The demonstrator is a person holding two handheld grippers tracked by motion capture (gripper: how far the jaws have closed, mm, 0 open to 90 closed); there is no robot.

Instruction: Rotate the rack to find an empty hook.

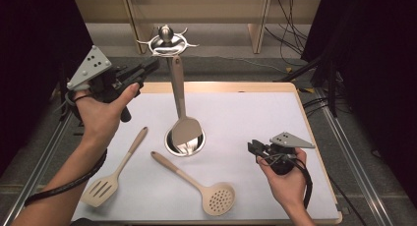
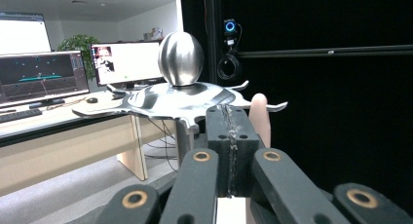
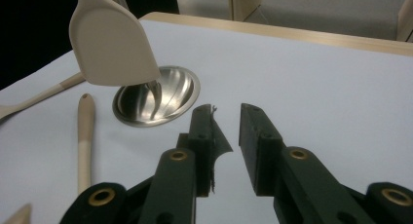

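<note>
While the left tongs are raised beside the top of the rack, their jaws stand pressed flat together with nothing between them; the left gripper view shows the pads meeting just below the rack's steel crown, close to one of its hook arms. The left hand holds them well above the surface.

On the surface, near its left front corner, a slotted turner lies flat, its handle pointing back and to the right. Just right of it lies a skimmer, its perforated head toward the front edge and its handle pointing back and to the left. The two handles are near each other but apart.

At centre stands the rack, its round steel base resting on the surface. A spatula hangs from the crown, handle up, its blade suspended just over the base. Whether the blade touches the base cannot be told. The right gripper view shows the blade above the base, with a handle lying to the left.

Right of the rack, the right tongs sit low over the surface, held by the right hand and pointed toward the base. Their jaws stand at a narrow gap, nothing between them, bare surface beneath. They are well apart from the utensils.
</note>
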